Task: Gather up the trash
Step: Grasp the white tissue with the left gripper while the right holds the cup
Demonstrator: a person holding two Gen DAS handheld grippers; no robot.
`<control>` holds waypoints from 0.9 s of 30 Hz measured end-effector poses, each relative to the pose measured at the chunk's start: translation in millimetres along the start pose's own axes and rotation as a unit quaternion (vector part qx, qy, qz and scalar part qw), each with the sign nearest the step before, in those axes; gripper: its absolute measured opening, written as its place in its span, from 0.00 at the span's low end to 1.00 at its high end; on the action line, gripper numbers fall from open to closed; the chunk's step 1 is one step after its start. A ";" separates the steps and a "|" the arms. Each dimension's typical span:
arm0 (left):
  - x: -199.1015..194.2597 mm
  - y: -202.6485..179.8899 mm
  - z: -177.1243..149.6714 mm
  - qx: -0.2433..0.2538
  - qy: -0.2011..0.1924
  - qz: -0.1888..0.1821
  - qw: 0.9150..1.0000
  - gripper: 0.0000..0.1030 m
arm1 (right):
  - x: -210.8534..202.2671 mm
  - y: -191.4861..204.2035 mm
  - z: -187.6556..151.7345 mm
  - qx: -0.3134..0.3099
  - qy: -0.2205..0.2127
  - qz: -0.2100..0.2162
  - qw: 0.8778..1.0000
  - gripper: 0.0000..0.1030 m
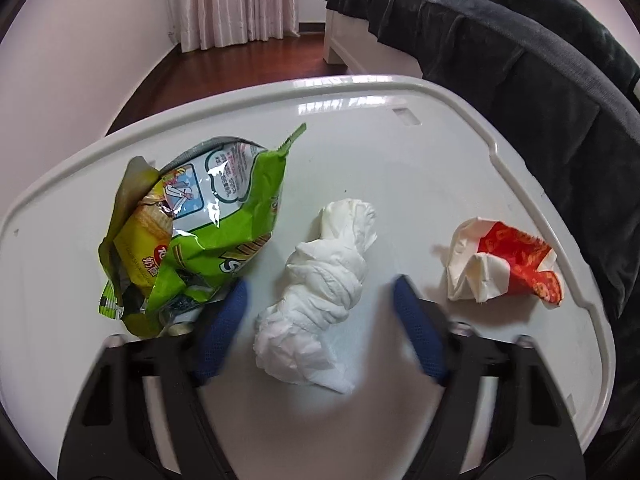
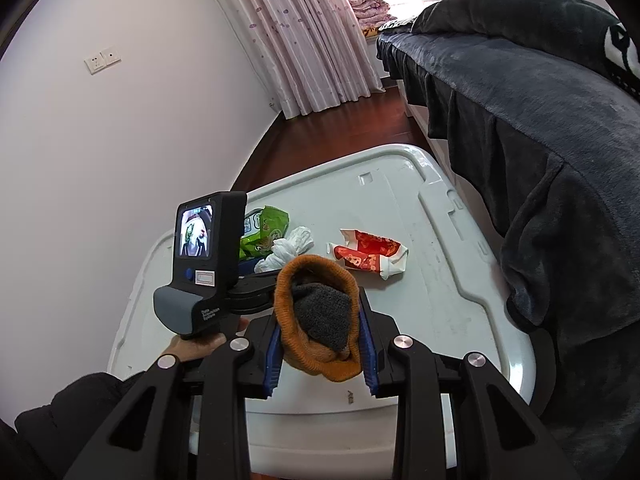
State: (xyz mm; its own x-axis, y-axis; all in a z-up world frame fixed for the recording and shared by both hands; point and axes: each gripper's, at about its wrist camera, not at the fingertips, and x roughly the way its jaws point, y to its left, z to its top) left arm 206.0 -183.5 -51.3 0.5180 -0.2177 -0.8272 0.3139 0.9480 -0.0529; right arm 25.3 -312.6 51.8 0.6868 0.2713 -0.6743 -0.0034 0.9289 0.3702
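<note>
Left claw (image 1: 320, 292) open, fingers either side of crumpled white tissue (image 1: 320, 296) on white desk (image 1: 360, 140), btw green snack bag (image 1: 204, 220) & red-white wrapper (image 1: 500, 268). Right claw (image 2: 322, 336) clamps an orange-grey knit item (image 2: 320, 320), prob. a sock.

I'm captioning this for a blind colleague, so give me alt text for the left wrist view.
The open left tool straddles a crumpled white tissue on a white plastic lid, its blue fingertips either side, not yet closed. A torn green snack bag lies to its left and a crushed red and white paper wrapper to its right; a dark blanket hangs behind.
</note>
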 end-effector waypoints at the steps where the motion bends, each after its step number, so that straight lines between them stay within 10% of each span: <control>1: -2.1 -1.2 -1.1 0.003 -0.004 0.005 1.000 0.39 | 1.0 1.0 -0.3 -0.001 0.002 0.000 1.000 0.31; 11: -34.7 3.1 -28.4 -0.028 0.001 0.035 0.999 0.31 | 3.4 7.4 0.2 -0.002 0.000 -0.003 1.000 0.31; 27: -211.2 32.8 -157.7 -0.078 -0.025 0.027 0.996 0.31 | -20.8 66.1 -48.1 -0.089 -0.001 0.001 0.996 0.31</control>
State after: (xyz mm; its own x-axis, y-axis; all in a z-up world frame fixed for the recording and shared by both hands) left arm -18.6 -69.8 33.5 0.5712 -0.1739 -0.8022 0.1600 0.9821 -0.0990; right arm -24.1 -244.7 59.6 0.6885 0.2732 -0.6718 -0.1341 0.9583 0.2523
